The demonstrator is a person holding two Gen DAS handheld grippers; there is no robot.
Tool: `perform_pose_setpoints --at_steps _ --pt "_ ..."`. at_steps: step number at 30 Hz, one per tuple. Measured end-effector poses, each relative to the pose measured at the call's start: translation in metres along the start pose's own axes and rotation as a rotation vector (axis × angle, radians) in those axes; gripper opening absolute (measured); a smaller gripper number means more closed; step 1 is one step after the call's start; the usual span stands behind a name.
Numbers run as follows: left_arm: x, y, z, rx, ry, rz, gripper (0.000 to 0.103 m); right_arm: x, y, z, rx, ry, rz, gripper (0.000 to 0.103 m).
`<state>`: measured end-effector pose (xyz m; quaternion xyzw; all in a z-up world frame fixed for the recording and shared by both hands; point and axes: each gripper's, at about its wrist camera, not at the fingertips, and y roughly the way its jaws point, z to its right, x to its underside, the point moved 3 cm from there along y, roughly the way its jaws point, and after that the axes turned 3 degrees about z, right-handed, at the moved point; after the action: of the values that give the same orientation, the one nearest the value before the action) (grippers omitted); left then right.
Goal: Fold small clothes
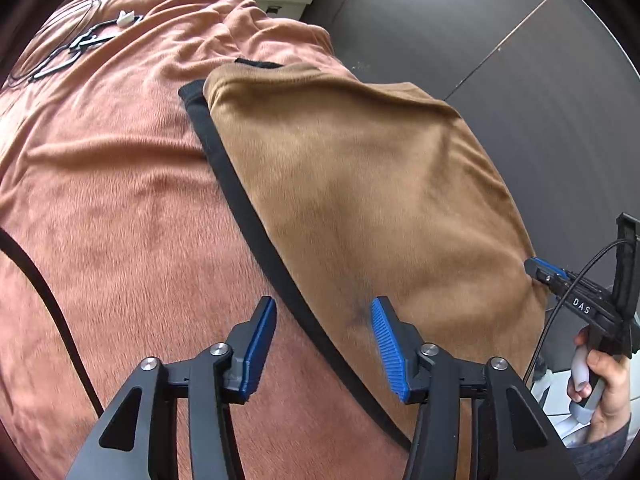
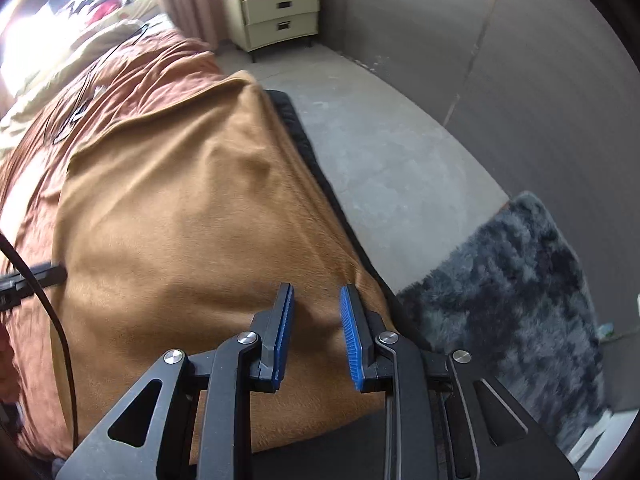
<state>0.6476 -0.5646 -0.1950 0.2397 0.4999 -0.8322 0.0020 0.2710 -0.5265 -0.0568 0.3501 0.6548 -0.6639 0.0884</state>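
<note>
Right, nearest us the left gripper [image 1: 324, 344] hangs over the bed with its jaws released, nothing between the blue pads, straddling the black trim [image 1: 240, 200] along the near-left edge of the brown garment [image 1: 360, 184]. Over on the right, the right gripper [image 2: 316, 336] sits low above the garment's other edge, jaws narrowed but with a clear gap; the cloth lies beneath them and no fold rises into that gap, so I read them as free too. In the left wrist view its tip shows touching or just beside the cloth's right edge, a hand [image 1: 604, 384] on the handle.

The garment lies spread on the rust blanket [image 1: 120, 200], at the bed's right side by the floor, a second layer's black edge peeking out underneath. Looks like the step between folds: both tools lining up on opposite edges. Next calls for each to pinch its edge cleanly, both layers together.

Further back, cables [image 1: 80, 44] lie on the blanket, and a cream nightstand [image 2: 276, 16] stands by the wall.
</note>
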Motion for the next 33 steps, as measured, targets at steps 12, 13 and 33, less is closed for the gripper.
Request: perform_pose_setpoints --at_steps 12,13,33 --pt "0.022 -0.007 0.016 0.033 0.013 -0.018 0.053 0.011 -0.042 -0.055 -0.098 -0.08 0.097 0.022" --pt "0.023 -0.006 0.017 0.035 0.015 -0.019 0.053 0.011 -0.039 -0.058 -0.111 -0.089 0.101 0.021" --pt "0.047 -0.002 0.029 0.074 -0.006 -0.061 0.062 0.066 -0.027 -0.041 -0.14 -0.068 0.072 0.021"
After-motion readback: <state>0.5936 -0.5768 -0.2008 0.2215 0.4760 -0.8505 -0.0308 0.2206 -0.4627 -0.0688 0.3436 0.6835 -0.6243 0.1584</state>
